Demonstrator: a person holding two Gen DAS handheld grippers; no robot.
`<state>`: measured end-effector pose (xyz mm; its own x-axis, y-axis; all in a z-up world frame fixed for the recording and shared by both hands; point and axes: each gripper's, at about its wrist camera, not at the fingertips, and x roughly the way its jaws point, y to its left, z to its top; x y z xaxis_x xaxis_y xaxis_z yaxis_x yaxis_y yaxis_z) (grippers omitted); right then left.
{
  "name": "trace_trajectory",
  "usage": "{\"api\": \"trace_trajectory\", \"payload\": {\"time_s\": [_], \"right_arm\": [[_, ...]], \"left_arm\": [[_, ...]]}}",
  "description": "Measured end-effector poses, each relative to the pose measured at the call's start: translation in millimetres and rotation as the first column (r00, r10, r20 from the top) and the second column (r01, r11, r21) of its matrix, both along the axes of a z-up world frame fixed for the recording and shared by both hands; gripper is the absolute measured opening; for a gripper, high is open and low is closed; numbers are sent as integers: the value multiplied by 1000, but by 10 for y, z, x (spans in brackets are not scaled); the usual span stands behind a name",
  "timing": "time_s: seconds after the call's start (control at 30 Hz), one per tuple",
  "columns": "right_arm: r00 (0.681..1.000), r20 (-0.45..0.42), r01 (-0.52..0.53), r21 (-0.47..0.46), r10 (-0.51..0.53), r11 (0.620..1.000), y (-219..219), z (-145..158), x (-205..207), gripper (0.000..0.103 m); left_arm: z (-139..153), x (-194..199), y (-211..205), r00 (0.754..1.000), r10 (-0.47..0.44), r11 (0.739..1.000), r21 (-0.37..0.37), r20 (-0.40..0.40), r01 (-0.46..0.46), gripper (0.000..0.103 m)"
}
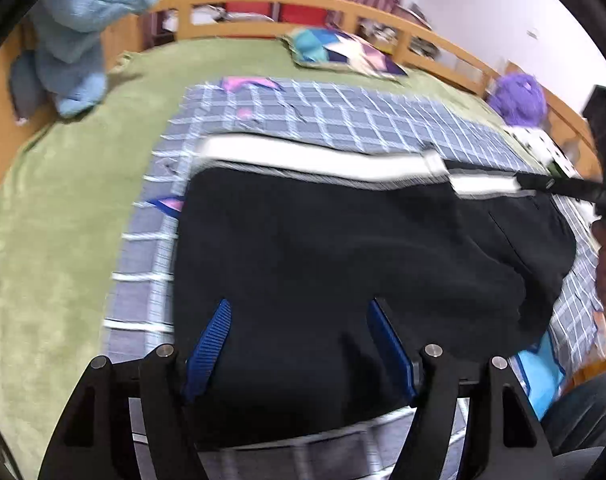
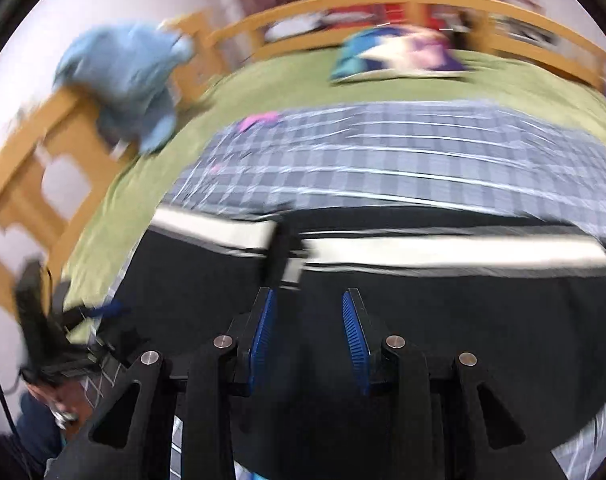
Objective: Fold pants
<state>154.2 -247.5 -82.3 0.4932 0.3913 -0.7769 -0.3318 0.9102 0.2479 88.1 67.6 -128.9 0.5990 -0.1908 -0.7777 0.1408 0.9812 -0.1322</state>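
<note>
Black pants (image 1: 343, 248) with a white side stripe (image 1: 303, 156) lie folded on a blue plaid sheet (image 1: 343, 120) on the bed. My left gripper (image 1: 299, 312) is open, its blue pads spread wide just above the near edge of the pants. In the right wrist view the pants (image 2: 443, 312) fill the lower half, white stripe (image 2: 443, 250) across the middle. My right gripper (image 2: 307, 308) is open and empty over the black fabric. The right gripper also shows at the right edge of the left wrist view (image 1: 599, 196), and the left gripper low on the left of the right wrist view (image 2: 87, 314). Both views are blurred.
A green blanket (image 1: 63, 220) covers the bed, with a wooden rail (image 1: 303, 0) at the far side. A light blue plush toy (image 1: 75, 40) sits at the far left, a patchwork cushion (image 1: 343, 52) at the back, a purple plush (image 1: 519, 100) at the right.
</note>
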Motion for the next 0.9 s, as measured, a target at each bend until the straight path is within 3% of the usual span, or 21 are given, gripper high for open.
{"api": "trace_trajectory", "payload": {"time_s": [0.1,0.2,0.23,0.3,0.33,0.4,0.43,0.57,0.73,0.8,0.83,0.9], "right_arm": [[995,-23,-96,-68,95,993,504,-80,162,35],[991,-59,-129,-106,124,986,800,-298,358,31],[989,-77,-135,-115,127,984,854,-373,401,8],[996,-37,-87,-234,81,968,939,-501,475,7],[998,-22,-68,-227,65,971,905,-479,499,7],[1000,-27,-8,-73,6,997,644,-407,586,6],[999,-49,11,-45,-13,999,561,-436,608,6],[993,-115,-51,-176,31,983,698,-709,548,14],[996,-94,-26,-172,10,985,500,-397,275,21],[995,-100,-7,-183,-11,983,374,-266,124,25],[995,-93,1,-192,-20,981,319,-218,63,25],[997,-55,41,-231,-55,972,219,-113,-76,25]], "left_arm": [[-6,66,253,998,67,998,-15,1,-67,69],[-78,53,501,991,131,990,-58,-20,-132,69],[-107,63,575,989,142,987,-76,-31,-144,69],[-180,55,703,988,143,983,-110,-59,-149,69],[-216,56,748,988,136,981,-131,-70,-145,69],[-279,56,785,990,114,980,-156,-80,-126,69],[-289,50,787,991,106,980,-159,-81,-117,69],[-389,63,698,992,70,978,-188,-109,-90,69],[-496,28,586,989,90,974,-196,-120,-113,67],[-459,51,570,984,120,970,-195,-129,-144,52],[-416,78,558,983,118,969,-200,-141,-145,32],[-264,106,528,983,126,972,-181,-134,-150,17]]}}
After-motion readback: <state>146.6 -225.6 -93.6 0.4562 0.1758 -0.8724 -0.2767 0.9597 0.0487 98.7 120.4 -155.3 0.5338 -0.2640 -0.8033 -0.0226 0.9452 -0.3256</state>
